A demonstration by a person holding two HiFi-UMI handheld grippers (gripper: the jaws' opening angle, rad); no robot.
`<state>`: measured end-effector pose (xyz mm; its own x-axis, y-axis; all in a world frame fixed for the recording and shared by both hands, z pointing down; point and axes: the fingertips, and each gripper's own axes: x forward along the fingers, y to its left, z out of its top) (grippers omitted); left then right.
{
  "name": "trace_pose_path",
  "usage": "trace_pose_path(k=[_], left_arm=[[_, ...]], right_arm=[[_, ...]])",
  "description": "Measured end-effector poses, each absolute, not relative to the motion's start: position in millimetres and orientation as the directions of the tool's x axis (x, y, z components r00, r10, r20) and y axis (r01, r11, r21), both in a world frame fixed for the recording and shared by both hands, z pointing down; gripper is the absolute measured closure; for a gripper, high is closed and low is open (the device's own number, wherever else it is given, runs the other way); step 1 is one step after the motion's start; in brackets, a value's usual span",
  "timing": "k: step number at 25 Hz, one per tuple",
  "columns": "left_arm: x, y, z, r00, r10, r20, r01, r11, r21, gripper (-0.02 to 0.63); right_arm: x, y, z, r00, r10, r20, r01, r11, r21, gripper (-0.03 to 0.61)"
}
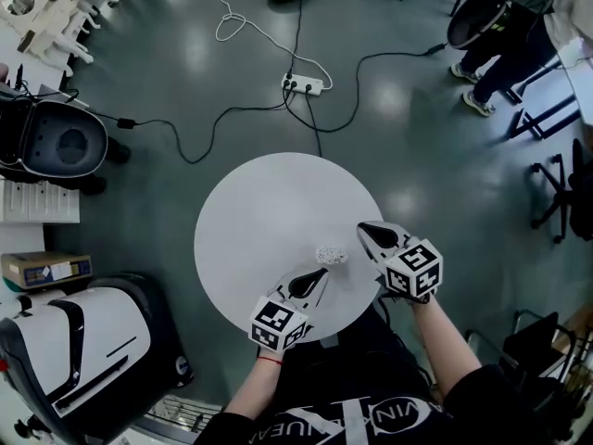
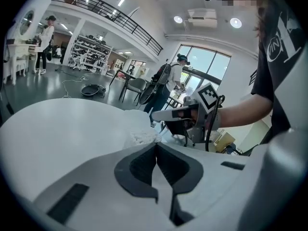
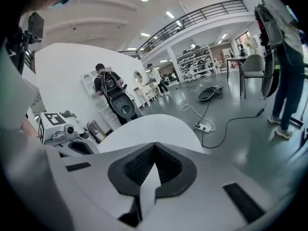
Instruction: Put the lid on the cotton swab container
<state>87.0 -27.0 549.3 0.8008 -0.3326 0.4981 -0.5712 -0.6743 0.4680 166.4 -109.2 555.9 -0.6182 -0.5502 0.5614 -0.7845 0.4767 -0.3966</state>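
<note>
The cotton swab container (image 1: 331,254) is a small clear tub of white swabs, standing on the round white table (image 1: 259,211) near its front right. In the left gripper view the container (image 2: 143,137) shows just beyond the jaws. I cannot make out a separate lid. My left gripper (image 1: 321,273) is shut with nothing in it, its tip just short of the container on the near side. The right gripper (image 1: 363,227) is also shut and bare, and sits a little to the container's right. In the left gripper view the right gripper (image 2: 166,114) hovers past the container.
A power strip (image 1: 303,85) with trailing cables lies on the floor beyond the table. A dark round seat unit (image 1: 56,142), a cardboard box (image 1: 46,269) and a white machine (image 1: 83,341) stand at the left. Office chairs (image 1: 565,193) and people are at the right.
</note>
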Motion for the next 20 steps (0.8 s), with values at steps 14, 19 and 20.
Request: trace_pose_path(k=[14, 19, 20], left_arm=[[86.3, -29.6, 569.3, 0.745, -0.398, 0.536, -0.651, -0.613, 0.449, 0.604], [80.2, -29.5, 575.0, 0.729, -0.416, 0.544, -0.671, -0.594, 0.445, 0.604], [79.3, -29.2, 575.2, 0.727, -0.418, 0.545, -0.673, -0.593, 0.443, 0.604]], right_arm=[[135.1, -134.7, 590.9, -0.803, -0.263, 0.534, -0.553, 0.663, -0.505, 0.577], [124.2, -134.3, 577.4, -0.866, -0.212, 0.453, -0.454, 0.711, -0.537, 0.577], [122.3, -133.7, 575.1, -0.874, -0.203, 0.441, -0.438, 0.721, -0.537, 0.577]])
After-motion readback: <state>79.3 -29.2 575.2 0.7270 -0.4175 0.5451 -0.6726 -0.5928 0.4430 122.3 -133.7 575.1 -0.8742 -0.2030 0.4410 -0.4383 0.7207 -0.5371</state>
